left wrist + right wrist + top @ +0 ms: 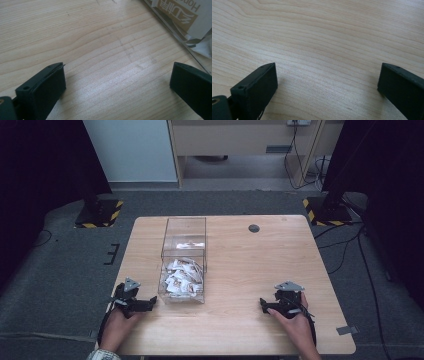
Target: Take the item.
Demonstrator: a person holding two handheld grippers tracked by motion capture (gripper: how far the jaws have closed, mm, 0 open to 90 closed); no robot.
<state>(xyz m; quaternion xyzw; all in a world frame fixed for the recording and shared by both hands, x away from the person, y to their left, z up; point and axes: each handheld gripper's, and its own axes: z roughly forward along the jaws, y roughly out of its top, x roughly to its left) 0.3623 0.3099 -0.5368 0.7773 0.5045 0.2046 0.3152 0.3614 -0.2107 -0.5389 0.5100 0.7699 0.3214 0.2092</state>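
A clear plastic box [183, 262] stands on the wooden table [250, 265], left of centre, its near half piled with several white and tan paper packets [182, 277]. My left gripper [150, 303] rests on the table just left of the box's near corner, open, nothing between its jaws. In the left gripper view the box wall [175, 32] and a packet with gold print [180, 13] sit at the upper right, past the gripper [117, 80]. My right gripper [262, 306] lies near the front right of the table, open over bare wood [327, 80].
A small dark round cap [254, 228] is set into the table at the back. Two black stands with yellow-striped bases [99, 212] [327, 210] flank the table on the floor. Cables [345, 250] trail on the carpet at right.
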